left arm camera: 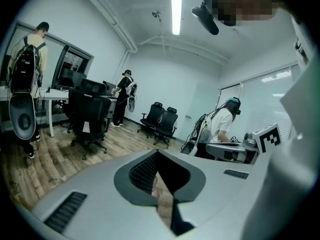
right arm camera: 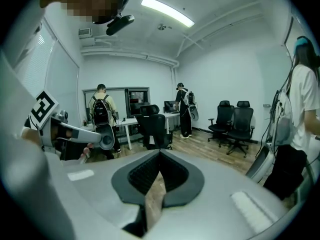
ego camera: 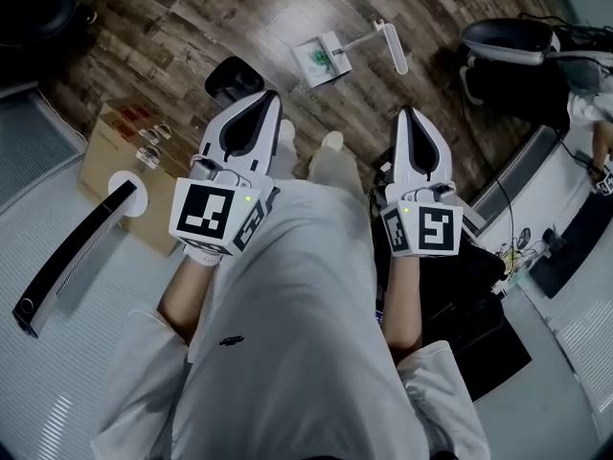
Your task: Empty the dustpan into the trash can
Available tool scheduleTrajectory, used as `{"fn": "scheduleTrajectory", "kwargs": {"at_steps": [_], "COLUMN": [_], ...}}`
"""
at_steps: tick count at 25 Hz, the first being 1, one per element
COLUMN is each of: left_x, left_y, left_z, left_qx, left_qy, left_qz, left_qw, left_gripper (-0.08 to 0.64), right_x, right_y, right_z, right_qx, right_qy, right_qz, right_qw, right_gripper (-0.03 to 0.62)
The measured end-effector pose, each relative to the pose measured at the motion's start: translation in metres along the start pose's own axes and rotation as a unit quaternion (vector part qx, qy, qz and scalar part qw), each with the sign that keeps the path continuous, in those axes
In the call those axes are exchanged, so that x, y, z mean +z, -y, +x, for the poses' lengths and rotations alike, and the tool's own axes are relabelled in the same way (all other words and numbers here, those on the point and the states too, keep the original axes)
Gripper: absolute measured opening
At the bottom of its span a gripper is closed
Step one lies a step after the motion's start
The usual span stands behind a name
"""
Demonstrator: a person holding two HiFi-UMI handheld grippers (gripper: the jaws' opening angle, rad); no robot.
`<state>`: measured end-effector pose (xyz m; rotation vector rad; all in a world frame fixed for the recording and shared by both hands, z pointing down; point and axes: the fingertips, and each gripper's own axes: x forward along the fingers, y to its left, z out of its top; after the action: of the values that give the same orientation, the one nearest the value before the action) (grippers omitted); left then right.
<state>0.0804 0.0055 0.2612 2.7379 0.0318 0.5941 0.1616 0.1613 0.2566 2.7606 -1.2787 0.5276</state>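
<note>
- floor [ego camera: 172, 27]: dark wood planks, slight sheen
- box [ego camera: 101, 161], middle left: matt brown cardboard
- left gripper [ego camera: 253, 111], right gripper [ego camera: 411, 125]: smooth white plastic shells
- trousers [ego camera: 297, 295]: matt pale cloth

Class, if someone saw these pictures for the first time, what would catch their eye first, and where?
The white left gripper and right gripper, both shut and empty, fill the middle of the head view. Ahead of them a white long-handled dustpan lies on the wood floor, a cardboard box to its left.

The dustpan [ego camera: 322, 61] lies on the floor [ego camera: 192, 17] ahead — a cardboard box [ego camera: 110, 161] sits nearer, well to its left.
</note>
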Motion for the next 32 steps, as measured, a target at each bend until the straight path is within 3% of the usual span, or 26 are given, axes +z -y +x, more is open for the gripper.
{"fn": "scheduleTrajectory", "kwargs": {"at_steps": [11, 21, 24, 32], "left_x": [-0.005, -0.035, -0.044, -0.075], "left_y": [0.024, 0.024, 0.019, 0.008], "left_z": [0.051, 0.109, 0.123, 0.156], "left_qx": [0.012, 0.01, 0.012, 0.018], "left_qy": [-0.029, -0.053, -0.057, -0.076], "left_qz": [0.01, 0.001, 0.001, -0.014], "left_qw": [0.9994, 0.9986, 0.9983, 0.9968], "left_gripper": [0.006, 0.008, 0.006, 0.006], "right_x": [-0.015, -0.06, -0.071, -0.104], "right_y": [0.043, 0.072, 0.075, 0.088], "right_z": [0.027, 0.072, 0.088, 0.124], "right_qx": [0.03, 0.046, 0.051, 0.063], "right_qy": [-0.021, -0.061, -0.071, -0.095], "right_qz": [-0.003, -0.008, -0.014, -0.033], "right_qw": [0.999, 0.997, 0.996, 0.993], "right_gripper": [0.011, 0.012, 0.056, 0.103]}}
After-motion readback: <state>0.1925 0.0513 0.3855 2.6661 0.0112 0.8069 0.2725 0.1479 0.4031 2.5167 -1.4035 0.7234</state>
